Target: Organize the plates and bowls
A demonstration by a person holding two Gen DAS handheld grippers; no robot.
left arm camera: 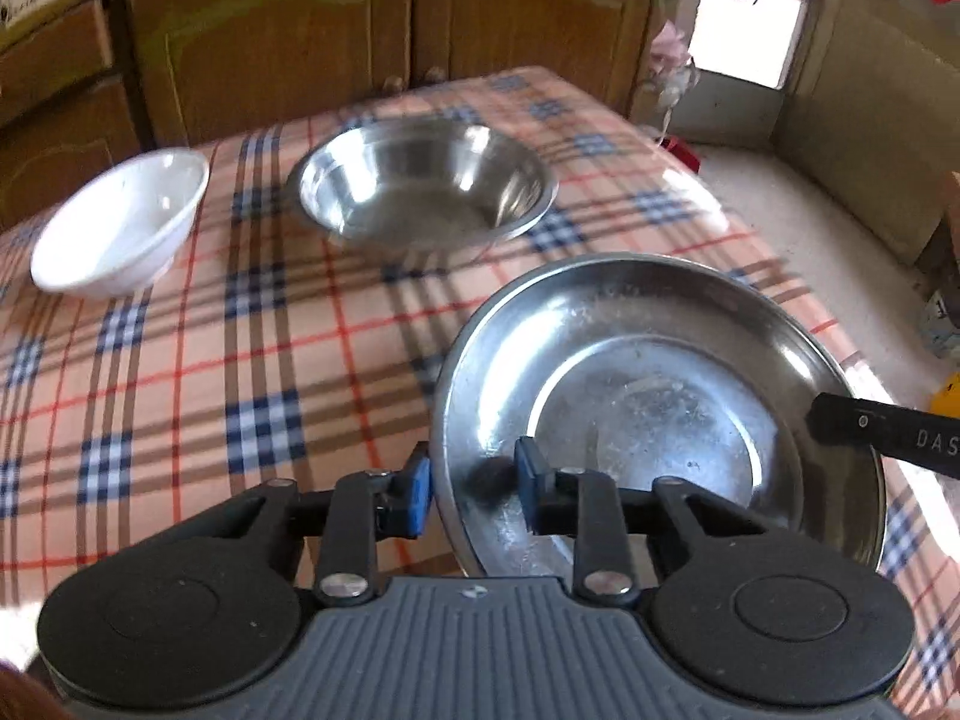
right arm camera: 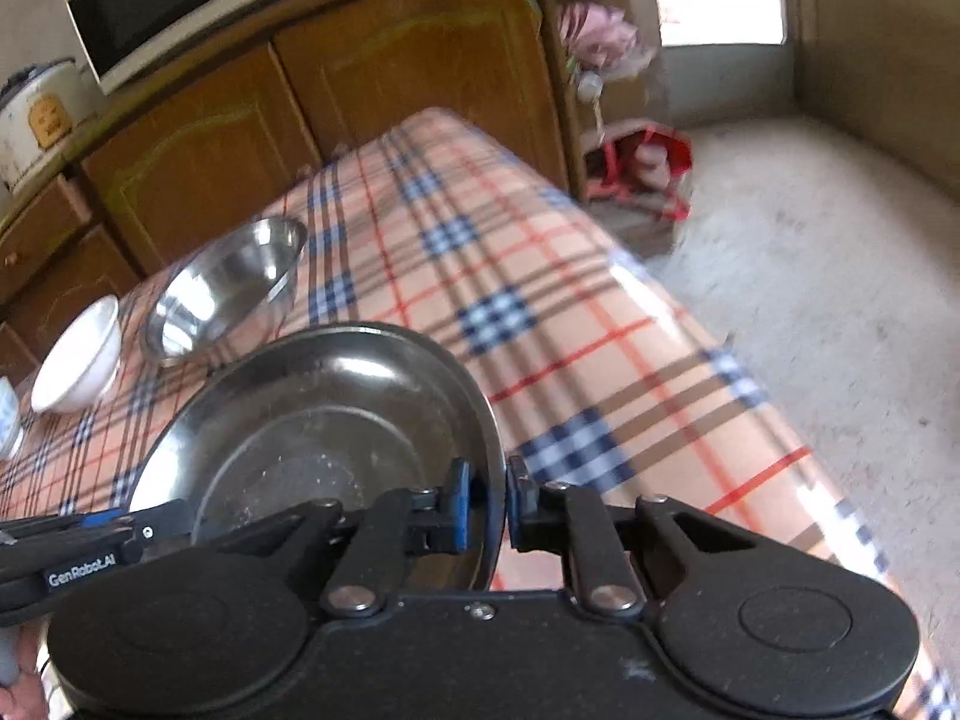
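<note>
Shallow round steel plate (left arm camera: 648, 396) on plaid-clothed surface (left arm camera: 240, 372), rim pinched by left tool (left arm camera: 474, 480) and right tool (right arm camera: 489, 495); beyond, shiny steel bowl (left arm camera: 420, 180), glossy white bowl (left arm camera: 120, 222).

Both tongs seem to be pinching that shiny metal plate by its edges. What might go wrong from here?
1. Each pair of tongs, left and right, pinches only the thin rim of the steel plate; smooth metal could slip out.
2. If the hands lift unevenly, it may tilt or twist free.
3. Carried forward, it could knock the steel bowl or white bowl.
</note>
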